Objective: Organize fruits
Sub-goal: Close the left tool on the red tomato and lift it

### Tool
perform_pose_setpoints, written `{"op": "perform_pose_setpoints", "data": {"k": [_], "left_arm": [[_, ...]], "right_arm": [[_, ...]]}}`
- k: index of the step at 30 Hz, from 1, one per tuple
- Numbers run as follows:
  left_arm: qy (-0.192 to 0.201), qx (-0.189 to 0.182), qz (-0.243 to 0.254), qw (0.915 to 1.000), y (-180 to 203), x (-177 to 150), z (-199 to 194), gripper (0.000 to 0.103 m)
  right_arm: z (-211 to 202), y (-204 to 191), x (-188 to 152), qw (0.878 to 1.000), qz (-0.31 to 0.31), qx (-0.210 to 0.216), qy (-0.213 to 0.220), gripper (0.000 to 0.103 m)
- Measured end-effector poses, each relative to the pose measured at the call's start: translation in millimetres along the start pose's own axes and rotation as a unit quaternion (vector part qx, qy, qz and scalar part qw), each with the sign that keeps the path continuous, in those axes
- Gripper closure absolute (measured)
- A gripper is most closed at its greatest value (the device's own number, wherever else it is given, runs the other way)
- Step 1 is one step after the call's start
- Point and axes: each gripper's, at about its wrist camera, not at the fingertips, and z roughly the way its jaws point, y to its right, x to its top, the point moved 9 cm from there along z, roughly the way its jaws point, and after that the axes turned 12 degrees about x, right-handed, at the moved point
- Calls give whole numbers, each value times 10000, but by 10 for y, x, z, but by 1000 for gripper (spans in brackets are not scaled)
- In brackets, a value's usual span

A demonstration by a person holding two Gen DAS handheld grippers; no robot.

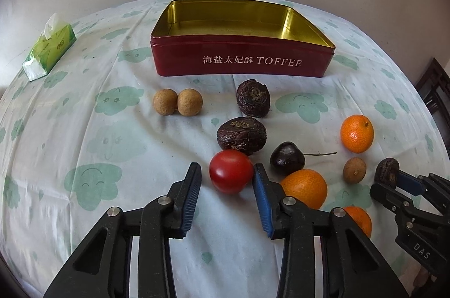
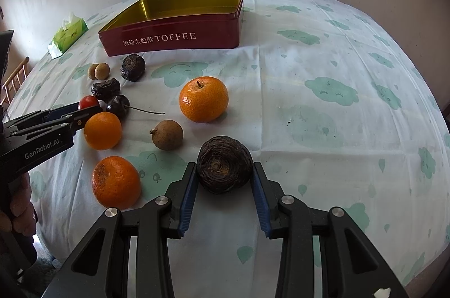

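An open red TOFFEE tin [image 1: 242, 60] [image 2: 174, 40] with a gold inside stands at the back of the table. My left gripper [image 1: 228, 171] is open around a red tomato [image 1: 231, 171]; its right pad touches it, the left pad stands apart. My right gripper [image 2: 224, 171] is around a dark wrinkled fruit [image 2: 224, 164], both pads at its sides; it also shows in the left wrist view [image 1: 387, 172]. Loose on the cloth lie oranges [image 2: 204, 98] [image 2: 103, 130] [image 2: 116, 181], brown longans [image 1: 177, 102] [image 2: 167, 134], two more wrinkled fruits [image 1: 253, 98] [image 1: 241, 135] and a dark cherry [image 1: 287, 158].
A green tissue pack [image 1: 49, 47] lies at the back left. A white cloth with green cloud prints [image 2: 323, 115] covers the table. A wall with a wooden window frame stands behind. A chair back [image 2: 14, 78] shows at the left edge.
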Motion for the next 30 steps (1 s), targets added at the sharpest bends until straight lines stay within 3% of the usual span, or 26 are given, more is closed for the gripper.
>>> {"op": "perform_pose_setpoints", "data": {"k": [2, 30], "left_arm": [[1, 2, 23, 10000, 18, -14, -4, 71], [-21, 49, -63, 10000, -118, -172, -168, 72]], "right_arm": [[0, 0, 0, 10000, 8, 4, 2, 68], [9, -5, 12, 10000, -64, -47, -55, 68]]}}
